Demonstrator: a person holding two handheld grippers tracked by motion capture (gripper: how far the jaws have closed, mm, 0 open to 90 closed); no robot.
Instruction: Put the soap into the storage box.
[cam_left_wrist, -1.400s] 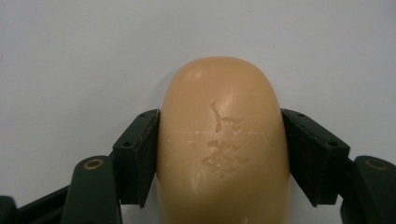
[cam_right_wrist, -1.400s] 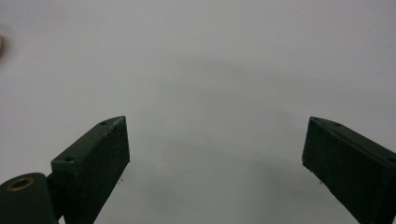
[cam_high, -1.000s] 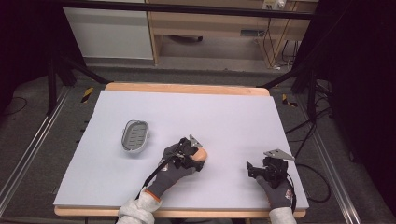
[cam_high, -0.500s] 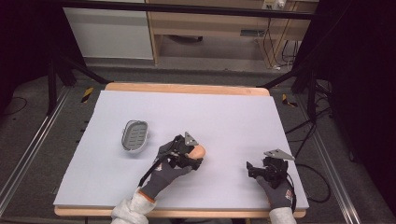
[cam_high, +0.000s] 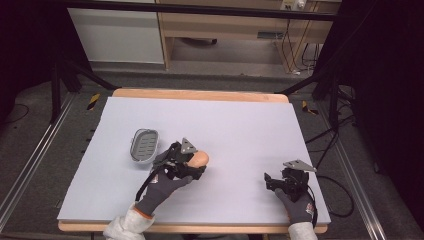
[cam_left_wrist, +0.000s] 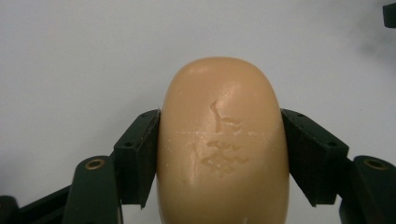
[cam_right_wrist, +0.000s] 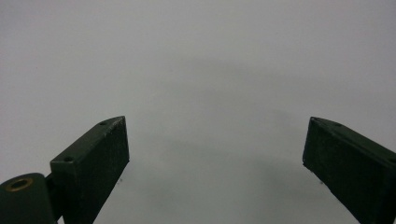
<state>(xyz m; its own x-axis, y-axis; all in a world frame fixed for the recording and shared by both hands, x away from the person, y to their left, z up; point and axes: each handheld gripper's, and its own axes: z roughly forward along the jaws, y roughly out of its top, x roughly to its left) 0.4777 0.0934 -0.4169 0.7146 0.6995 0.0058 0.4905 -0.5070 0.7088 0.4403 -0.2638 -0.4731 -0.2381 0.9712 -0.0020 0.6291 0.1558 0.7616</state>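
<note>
A tan oval bar of soap (cam_high: 199, 159) with a stamped mark (cam_left_wrist: 223, 144) is held just above the white table cover, near the middle front. My left gripper (cam_high: 192, 165) is shut on it, one black jaw pressed on each long side (cam_left_wrist: 222, 154). A grey slatted soap dish (cam_high: 144, 145) lies to the left of the soap, a short way off. My right gripper (cam_high: 270, 181) rests near the front right of the table, its jaws wide apart (cam_right_wrist: 215, 154) with only bare cover between them.
The white cover (cam_high: 240, 125) spans a wooden table (cam_high: 200, 94). Beyond the far edge stand a white cabinet (cam_high: 117, 35) and a wooden shelf unit (cam_high: 225, 30). Cables lie on the floor at the right (cam_high: 330, 135).
My left gripper has carried the soap a little to the left, toward the soap dish. The right gripper has stayed where it was.
</note>
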